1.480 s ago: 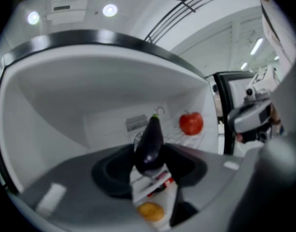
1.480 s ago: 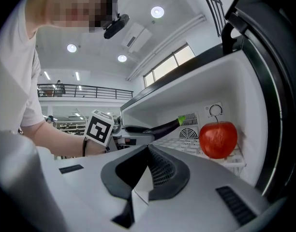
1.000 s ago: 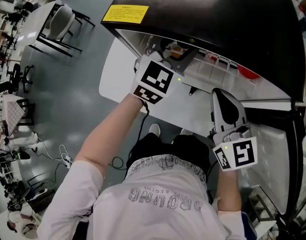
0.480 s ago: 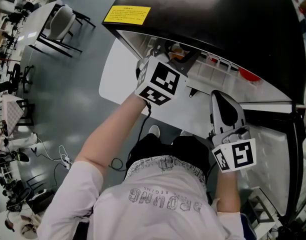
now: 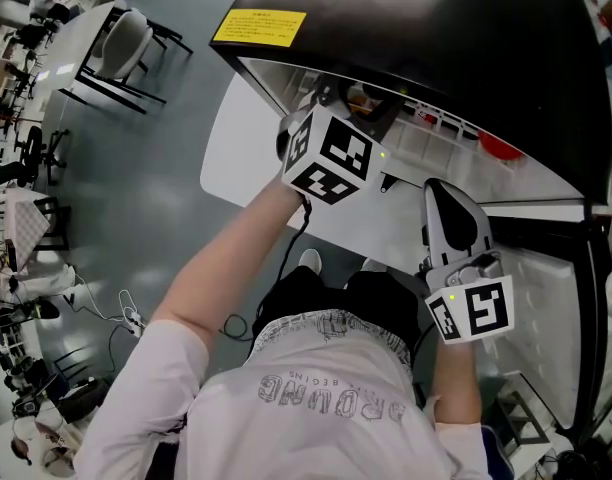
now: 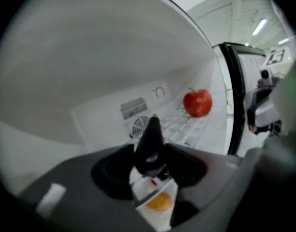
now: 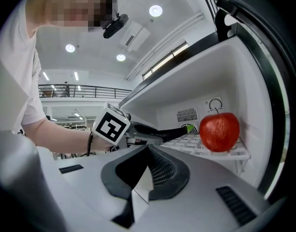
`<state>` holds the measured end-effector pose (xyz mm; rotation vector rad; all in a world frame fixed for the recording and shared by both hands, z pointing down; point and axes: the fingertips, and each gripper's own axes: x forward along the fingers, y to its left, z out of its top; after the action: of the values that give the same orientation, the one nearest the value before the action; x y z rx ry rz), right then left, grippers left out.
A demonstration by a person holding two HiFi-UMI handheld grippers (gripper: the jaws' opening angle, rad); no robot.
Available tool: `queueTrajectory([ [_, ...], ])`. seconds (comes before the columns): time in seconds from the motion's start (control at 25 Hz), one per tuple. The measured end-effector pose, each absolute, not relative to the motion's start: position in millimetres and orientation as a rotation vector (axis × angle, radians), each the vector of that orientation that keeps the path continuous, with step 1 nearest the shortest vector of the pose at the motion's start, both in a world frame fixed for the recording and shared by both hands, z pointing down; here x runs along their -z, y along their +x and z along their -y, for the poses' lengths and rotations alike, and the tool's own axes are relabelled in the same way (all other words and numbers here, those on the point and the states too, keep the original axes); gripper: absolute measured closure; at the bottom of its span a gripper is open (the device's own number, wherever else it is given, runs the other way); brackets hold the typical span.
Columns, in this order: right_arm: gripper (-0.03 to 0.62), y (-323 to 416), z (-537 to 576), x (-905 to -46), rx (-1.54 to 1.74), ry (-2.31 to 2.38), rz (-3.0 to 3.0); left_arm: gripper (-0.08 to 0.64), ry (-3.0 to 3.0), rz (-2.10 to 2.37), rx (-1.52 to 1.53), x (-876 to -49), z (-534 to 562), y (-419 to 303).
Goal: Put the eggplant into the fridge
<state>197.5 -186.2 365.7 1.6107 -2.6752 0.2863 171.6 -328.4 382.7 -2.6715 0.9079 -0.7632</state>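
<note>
The left claw [image 6: 153, 164] grips the eggplant [image 6: 150, 138]. Its long green tip points straight into the fridge, just over the shelf [image 6: 179, 124], near the apple [image 6: 198, 103]. The right claw [image 7: 140, 185] is closed, empty and farther back.

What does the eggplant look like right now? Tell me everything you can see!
The eggplant is long, slim and very dark purple, almost black, with smooth shiny skin and a small green stem end. The left gripper is shut on its thicker part and holds it nearly level, green end first, inside the fridge, just over the white wire shelf. Its tip points toward the red apple without touching it. Whether it rests on the shelf can't be told.
</note>
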Motion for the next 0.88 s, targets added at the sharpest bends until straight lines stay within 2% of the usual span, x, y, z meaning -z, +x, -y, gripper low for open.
queueTrajectory([
  [0.52, 0.589, 197, 185, -363, -0.296, 1.602, 2.679, 0.347, -2.668, -0.923, 0.811, -384, 329, 169],
  [0.88, 0.589, 192, 179, -359, -0.309, 1.613, 2.680, 0.313, -2.667, -0.942, 0.770, -375, 323, 162],
])
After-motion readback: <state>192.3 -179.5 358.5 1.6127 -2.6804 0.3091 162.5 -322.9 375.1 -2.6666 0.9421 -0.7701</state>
